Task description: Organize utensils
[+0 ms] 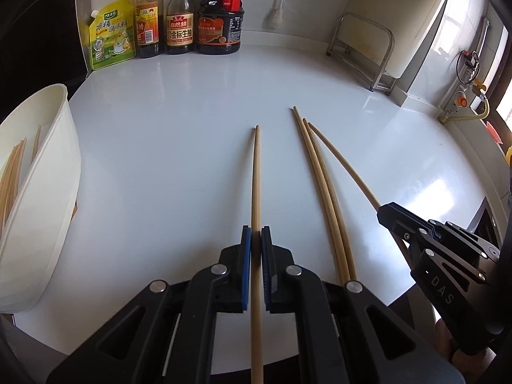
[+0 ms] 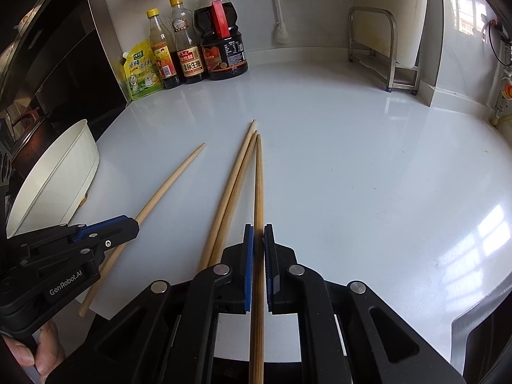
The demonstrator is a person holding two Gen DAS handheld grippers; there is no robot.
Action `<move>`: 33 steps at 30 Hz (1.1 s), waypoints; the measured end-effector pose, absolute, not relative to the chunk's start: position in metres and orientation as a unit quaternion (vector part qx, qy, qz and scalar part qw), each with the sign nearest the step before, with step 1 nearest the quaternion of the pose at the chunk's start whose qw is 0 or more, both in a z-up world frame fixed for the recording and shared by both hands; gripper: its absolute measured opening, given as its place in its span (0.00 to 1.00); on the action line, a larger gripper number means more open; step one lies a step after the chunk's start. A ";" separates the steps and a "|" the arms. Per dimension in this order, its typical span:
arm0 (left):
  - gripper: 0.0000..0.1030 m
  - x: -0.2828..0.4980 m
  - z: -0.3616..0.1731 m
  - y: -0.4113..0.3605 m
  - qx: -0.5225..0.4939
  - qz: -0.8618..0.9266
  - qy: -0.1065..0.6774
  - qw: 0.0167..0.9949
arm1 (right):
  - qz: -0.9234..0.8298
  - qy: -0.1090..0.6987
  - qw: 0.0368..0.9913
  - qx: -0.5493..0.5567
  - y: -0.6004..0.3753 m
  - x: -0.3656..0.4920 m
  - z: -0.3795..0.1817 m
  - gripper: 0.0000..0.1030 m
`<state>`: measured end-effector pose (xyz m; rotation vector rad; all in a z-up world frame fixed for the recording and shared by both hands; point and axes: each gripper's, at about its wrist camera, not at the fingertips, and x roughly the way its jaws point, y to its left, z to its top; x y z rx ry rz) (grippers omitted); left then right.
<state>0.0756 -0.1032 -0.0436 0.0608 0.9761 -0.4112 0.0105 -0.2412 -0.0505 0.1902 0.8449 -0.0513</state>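
Observation:
My left gripper is shut on one wooden chopstick that points away over the white counter; it also shows in the right wrist view holding that chopstick. My right gripper is shut on another chopstick; in the left wrist view it grips that chopstick. Two loose chopsticks lie side by side on the counter between the grippers, also in the right wrist view. A white holder with several chopsticks inside stands at the left.
Sauce bottles and a yellow seasoning pouch stand at the back left. A metal rack with a cutting board stands at the back right. A stove and pot are left of the counter.

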 end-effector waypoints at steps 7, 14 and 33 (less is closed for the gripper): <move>0.07 0.075 -0.056 -0.096 0.039 -0.188 0.479 0.856 | -0.041 0.431 0.898 0.075 -0.242 0.009 -0.064 0.06; 0.07 0.074 -0.060 -0.098 0.053 -0.184 0.476 0.858 | -0.047 0.437 0.896 0.060 -0.243 0.007 -0.068 0.07; 0.07 0.081 -0.061 -0.117 0.087 -0.179 0.455 0.868 | -0.042 0.430 0.902 -0.001 -0.227 0.024 -0.070 0.07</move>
